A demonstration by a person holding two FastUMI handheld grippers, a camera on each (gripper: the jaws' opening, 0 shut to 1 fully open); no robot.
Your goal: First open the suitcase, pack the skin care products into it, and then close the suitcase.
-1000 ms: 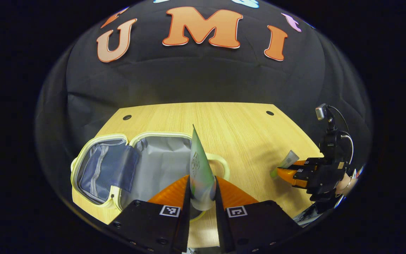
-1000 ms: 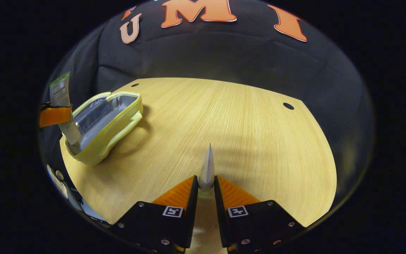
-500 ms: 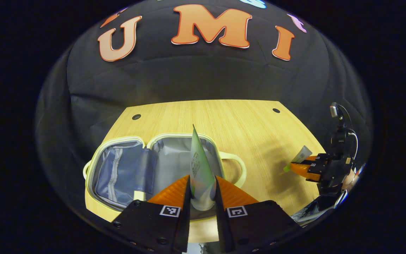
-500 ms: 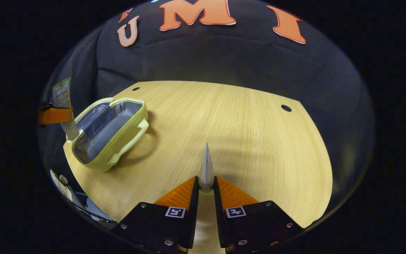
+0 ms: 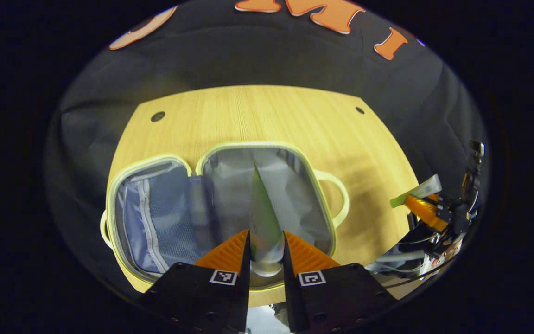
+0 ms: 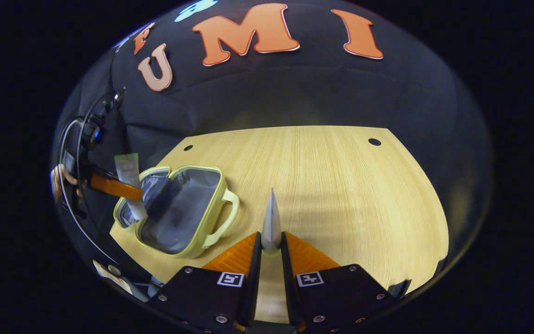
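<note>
The left claw (image 5: 265, 253) grips a green-and-white plastic tube (image 5: 262, 218), long axis pointing forward, directly above the open pale-yellow fabric suitcase (image 5: 220, 204) on the wooden worktop (image 5: 271, 116). The right claw (image 6: 270, 253), farther away, pinches a slim grey tube (image 6: 271, 222).

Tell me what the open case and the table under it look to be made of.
Case: likely soft fabric or faux leather, matte pale yellow-green; grey lining creases, and a mesh pocket shows inside the other half. Table: wood or wood-look laminate, smooth, light, with straight fine grain lines.
</note>
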